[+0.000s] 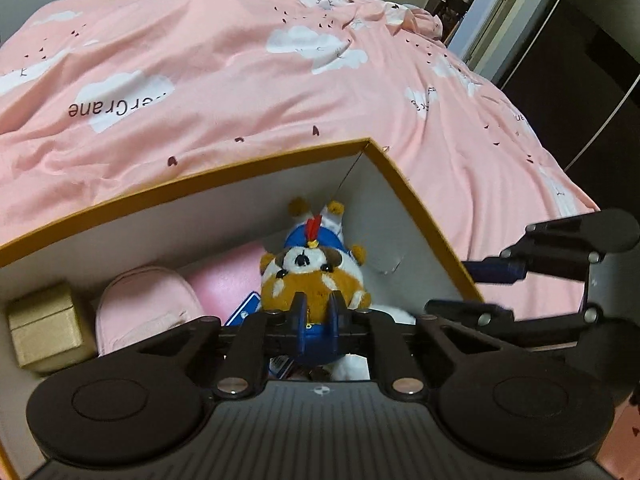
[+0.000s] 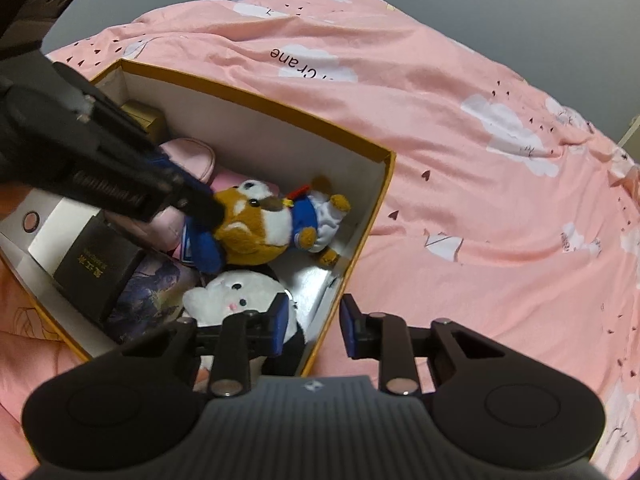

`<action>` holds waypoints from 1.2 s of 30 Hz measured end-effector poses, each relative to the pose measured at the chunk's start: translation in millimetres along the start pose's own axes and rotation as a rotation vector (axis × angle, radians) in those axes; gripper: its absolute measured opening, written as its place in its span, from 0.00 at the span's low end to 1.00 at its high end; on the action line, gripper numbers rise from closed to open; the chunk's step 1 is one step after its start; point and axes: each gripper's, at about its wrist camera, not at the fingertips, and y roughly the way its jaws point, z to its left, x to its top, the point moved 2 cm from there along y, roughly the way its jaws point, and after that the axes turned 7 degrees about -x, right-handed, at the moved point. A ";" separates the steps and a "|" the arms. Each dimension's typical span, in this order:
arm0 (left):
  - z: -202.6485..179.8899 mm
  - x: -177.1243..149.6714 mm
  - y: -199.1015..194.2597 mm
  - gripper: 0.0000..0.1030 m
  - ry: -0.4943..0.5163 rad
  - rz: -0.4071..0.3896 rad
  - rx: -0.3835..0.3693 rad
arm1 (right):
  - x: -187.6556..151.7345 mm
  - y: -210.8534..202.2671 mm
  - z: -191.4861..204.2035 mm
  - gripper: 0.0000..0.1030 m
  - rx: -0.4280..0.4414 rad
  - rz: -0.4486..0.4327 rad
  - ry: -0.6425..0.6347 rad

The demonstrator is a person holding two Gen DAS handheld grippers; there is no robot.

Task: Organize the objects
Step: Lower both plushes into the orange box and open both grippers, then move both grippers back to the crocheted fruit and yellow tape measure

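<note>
Now left gripper [image 1: 319,312] fingers clamped on plush dog [image 1: 316,276]; right gripper [image 2: 313,326] fingers apart.

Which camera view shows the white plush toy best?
The right wrist view: the white plush toy shows its face and body there, inside the box. The left wrist view shows only a white sliver behind the left gripper.

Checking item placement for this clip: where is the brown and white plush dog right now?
The plush dog lies inside the orange-rimmed box on the pink bed, near its far right corner in the right wrist view, just above the white plush, with the left tool shut on its head.
</note>
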 end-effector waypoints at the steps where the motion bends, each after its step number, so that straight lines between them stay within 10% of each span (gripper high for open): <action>1: -0.9 0.9 4.5 0.12 0.002 0.013 0.002 | 0.4 0.8 0.3 0.27 -0.001 0.001 0.000; 11: 1.3 -8.4 17.3 0.14 -0.038 0.020 0.007 | -1.4 5.0 2.3 0.27 -0.011 0.009 0.020; 27: -65.5 -68.5 -109.6 0.20 0.057 -0.192 0.027 | -18.7 -81.9 18.6 0.28 0.028 -0.173 0.151; 36: -89.2 -135.8 -120.7 0.24 0.065 -0.091 0.056 | -66.4 -121.0 59.5 0.33 0.132 -0.197 0.283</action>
